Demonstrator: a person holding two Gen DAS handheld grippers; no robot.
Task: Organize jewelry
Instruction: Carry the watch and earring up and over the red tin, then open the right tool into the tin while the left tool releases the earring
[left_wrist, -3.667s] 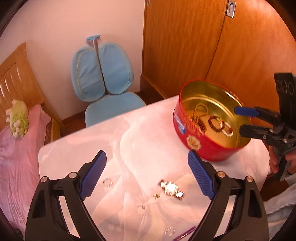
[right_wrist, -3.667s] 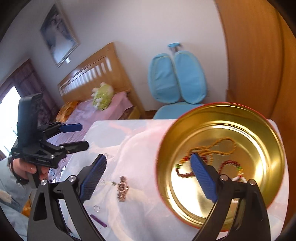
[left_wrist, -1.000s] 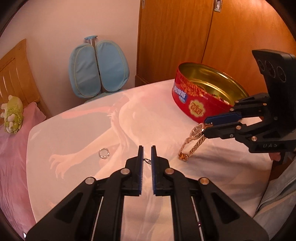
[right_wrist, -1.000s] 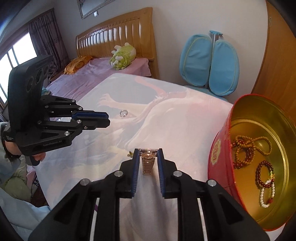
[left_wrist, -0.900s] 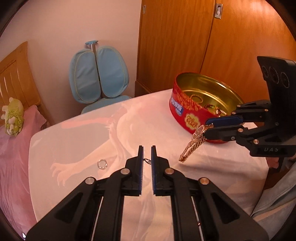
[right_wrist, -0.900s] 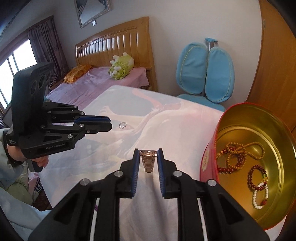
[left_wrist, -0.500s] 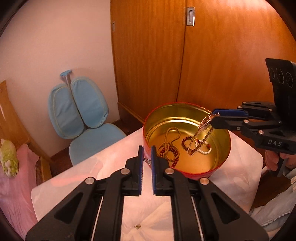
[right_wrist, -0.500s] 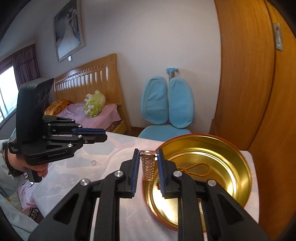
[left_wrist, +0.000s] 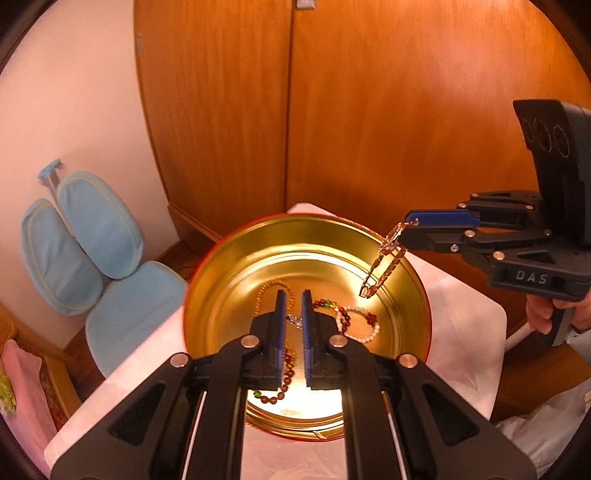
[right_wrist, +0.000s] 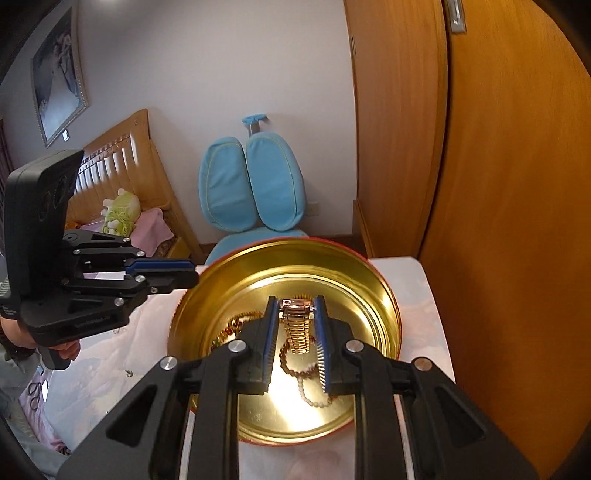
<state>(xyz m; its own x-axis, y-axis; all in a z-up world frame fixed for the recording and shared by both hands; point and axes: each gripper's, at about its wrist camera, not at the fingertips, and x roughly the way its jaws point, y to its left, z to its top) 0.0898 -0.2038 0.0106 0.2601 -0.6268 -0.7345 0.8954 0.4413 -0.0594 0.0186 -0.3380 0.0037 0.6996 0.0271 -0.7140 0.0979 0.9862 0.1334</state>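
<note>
Gold watch (right_wrist: 297, 325) hangs pinched in the right gripper (right_wrist: 295, 308) jaws above the open tin (right_wrist: 384, 295) of bead bracelets (left_wrist: 356, 317). Left gripper (left_wrist: 290, 295) jaws are closed on a tiny silver piece (left_wrist: 294, 320). Releasing near the rim could drop either onto the table (left_wrist: 465, 332).

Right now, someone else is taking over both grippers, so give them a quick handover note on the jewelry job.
Right gripper: shut on the gold watch, which hangs over the open tin.
Left gripper: shut on a small silver piece, too small to identify, also above the tin.
In the tin: bead bracelets and a bead necklace lie on the bottom.
Done: beads are stored; both held pieces are carried over the tin.
Left: open both grippers to drop the pieces in. A tiny item lies on the white cloth beside the tin; collect it next.
</note>
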